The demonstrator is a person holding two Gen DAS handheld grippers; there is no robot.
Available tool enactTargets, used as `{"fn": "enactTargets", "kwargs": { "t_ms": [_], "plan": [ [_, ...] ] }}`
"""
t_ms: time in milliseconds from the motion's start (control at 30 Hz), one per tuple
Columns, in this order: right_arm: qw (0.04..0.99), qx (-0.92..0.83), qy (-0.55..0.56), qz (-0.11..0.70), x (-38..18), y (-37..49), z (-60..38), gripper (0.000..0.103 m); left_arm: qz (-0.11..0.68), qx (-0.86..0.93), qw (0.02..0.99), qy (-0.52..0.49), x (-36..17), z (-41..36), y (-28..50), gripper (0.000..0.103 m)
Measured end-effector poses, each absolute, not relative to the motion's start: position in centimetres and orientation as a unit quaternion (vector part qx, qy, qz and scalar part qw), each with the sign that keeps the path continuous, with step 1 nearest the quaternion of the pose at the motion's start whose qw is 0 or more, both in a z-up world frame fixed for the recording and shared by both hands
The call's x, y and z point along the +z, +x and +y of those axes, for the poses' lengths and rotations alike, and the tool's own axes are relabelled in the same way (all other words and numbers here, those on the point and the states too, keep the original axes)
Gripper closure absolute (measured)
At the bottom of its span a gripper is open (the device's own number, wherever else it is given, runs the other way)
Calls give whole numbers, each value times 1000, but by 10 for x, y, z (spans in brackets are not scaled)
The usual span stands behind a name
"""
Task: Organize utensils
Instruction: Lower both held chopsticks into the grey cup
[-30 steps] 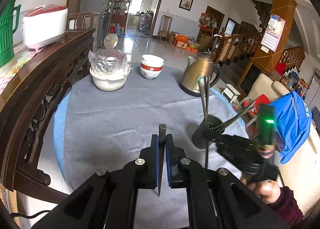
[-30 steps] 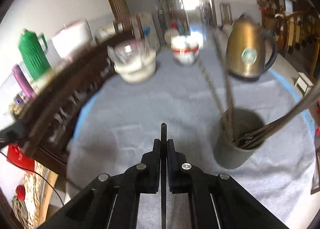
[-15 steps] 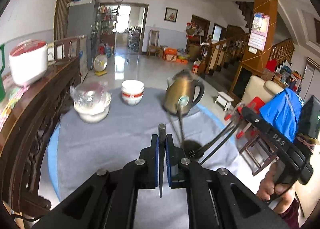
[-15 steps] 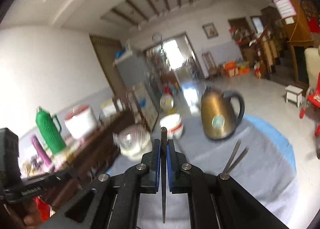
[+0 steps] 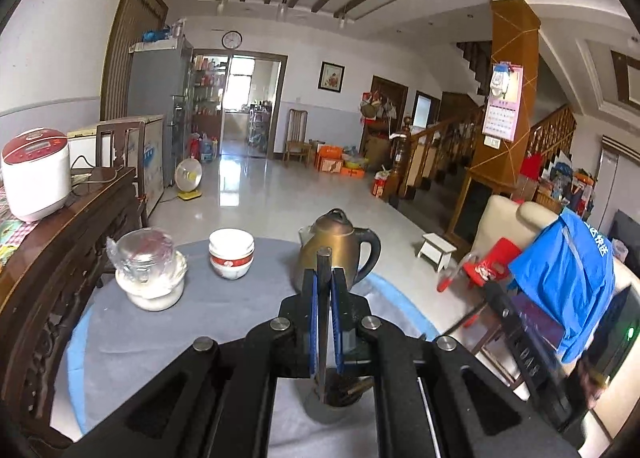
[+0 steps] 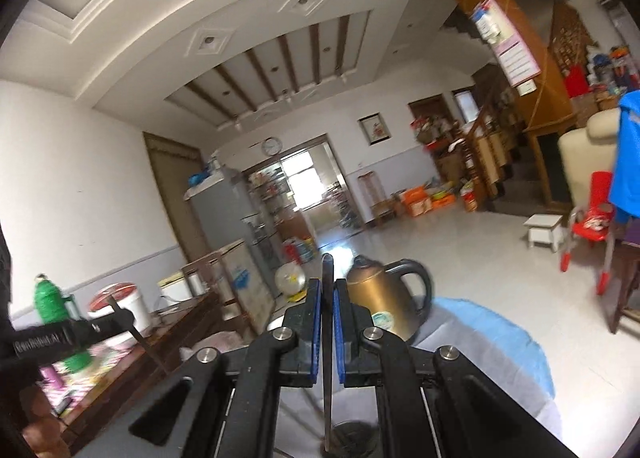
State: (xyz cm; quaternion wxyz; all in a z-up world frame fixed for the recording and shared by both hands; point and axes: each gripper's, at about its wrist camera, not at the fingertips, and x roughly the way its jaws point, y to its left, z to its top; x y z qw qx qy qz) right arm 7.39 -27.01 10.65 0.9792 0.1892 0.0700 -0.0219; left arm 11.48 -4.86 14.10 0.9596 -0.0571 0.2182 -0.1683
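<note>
Blue-padded left gripper (image 5: pixel 324 290) and right gripper (image 6: pixel 327 298) are each clamped on a thin dark utensil, lifted so the ends clear the holder cup (image 5: pixel 334 404) at bottom centre on the grey table cloth (image 5: pixel 160 338), likely for dropping in.

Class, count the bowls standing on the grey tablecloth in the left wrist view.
2, possibly more. A plastic-covered white bowl sits at the left; the red-banded white bowl, between it and the kettle, may be a stack.
</note>
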Motion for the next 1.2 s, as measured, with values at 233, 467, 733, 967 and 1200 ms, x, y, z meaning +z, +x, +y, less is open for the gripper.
{"fn": "enactTargets", "kwargs": {
  "t_ms": [233,467,733,967,1200],
  "plan": [
    [972,-33,213,93,86,80,-283,97,220,-170,959,-56,118,-80,130,96],
    [970,-28,219,105,75,82,-292,97,233,-158,959,-37,97,-93,133,96],
    [968,-21,216,124,66,85,-286,97,244,-142,959,-12,81,-97,138,96],
    [967,-15,213,140,58,84,-278,97,254,-137,957,-8,70,-97,139,96],
    [966,-9,207,153,54,84,-271,97,257,-133,957,-9,68,-94,139,96]
  ]
}}
